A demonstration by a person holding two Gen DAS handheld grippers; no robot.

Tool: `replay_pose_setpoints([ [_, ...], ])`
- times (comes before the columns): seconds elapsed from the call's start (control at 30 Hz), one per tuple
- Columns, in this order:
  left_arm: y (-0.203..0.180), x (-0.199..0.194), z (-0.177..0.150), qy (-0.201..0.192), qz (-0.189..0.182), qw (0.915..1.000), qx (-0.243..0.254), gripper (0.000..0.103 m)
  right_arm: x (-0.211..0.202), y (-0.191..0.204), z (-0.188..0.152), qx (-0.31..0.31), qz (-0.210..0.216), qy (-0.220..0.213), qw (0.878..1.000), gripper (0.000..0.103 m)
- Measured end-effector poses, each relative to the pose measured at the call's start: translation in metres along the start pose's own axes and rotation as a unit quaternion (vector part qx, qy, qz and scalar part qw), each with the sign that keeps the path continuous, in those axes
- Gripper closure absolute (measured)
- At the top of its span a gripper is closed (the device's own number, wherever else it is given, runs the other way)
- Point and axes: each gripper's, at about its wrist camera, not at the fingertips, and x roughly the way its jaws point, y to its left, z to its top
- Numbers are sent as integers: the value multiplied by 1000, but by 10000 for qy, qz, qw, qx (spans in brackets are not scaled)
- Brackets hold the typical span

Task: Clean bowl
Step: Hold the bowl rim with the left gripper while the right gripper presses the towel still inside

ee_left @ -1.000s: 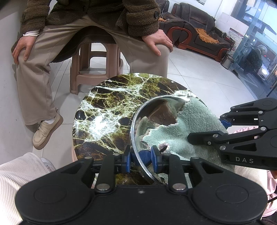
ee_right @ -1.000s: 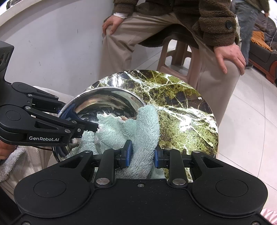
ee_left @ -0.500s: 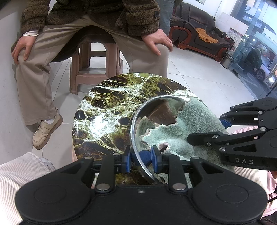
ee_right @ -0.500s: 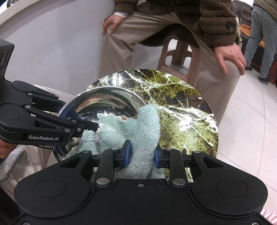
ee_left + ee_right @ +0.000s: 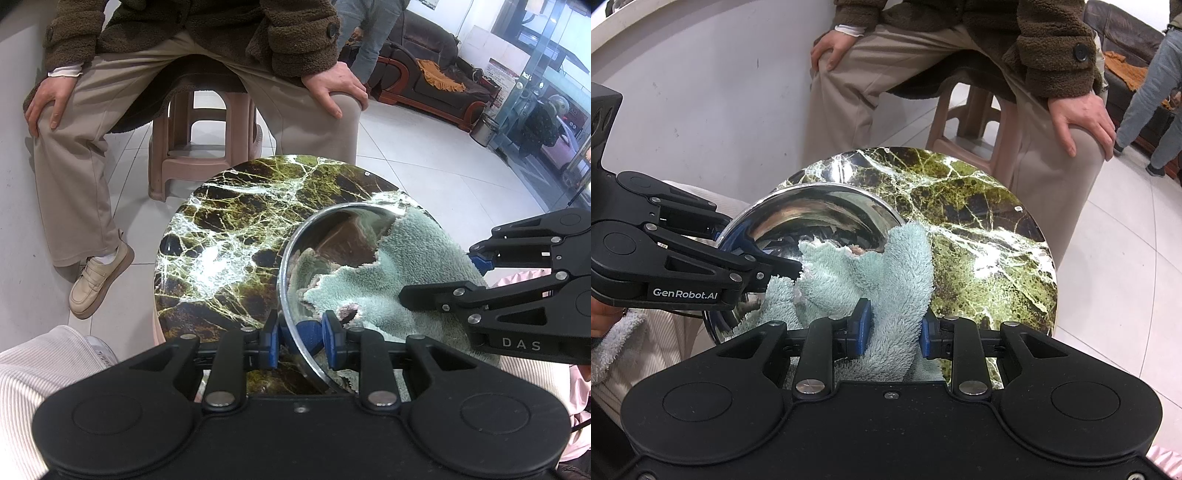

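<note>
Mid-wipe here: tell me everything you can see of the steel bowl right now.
The bowl is a shiny, mirror-polished metal bowl with a thin rolled rim, reflecting the room. It sits tilted near the edge of the round marble table. The left gripper is shut on its rim. A pale green towel, held by the right gripper, drapes over the rim into its hollow.

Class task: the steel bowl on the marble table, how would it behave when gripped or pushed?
The bowl is mirror-polished, so probably slippery on its thin rim. Its rounded wall suggests it would rock or tip. It looks thin, likely light, and may slide on the glossy table.
</note>
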Motion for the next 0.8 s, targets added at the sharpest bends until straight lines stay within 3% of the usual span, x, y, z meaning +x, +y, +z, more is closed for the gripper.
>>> replay_pose_setpoints([
  [0.8, -1, -1, -1, 12, 1, 10000, 18, 81, 1, 6, 0, -22, -25, 5, 10000, 77],
])
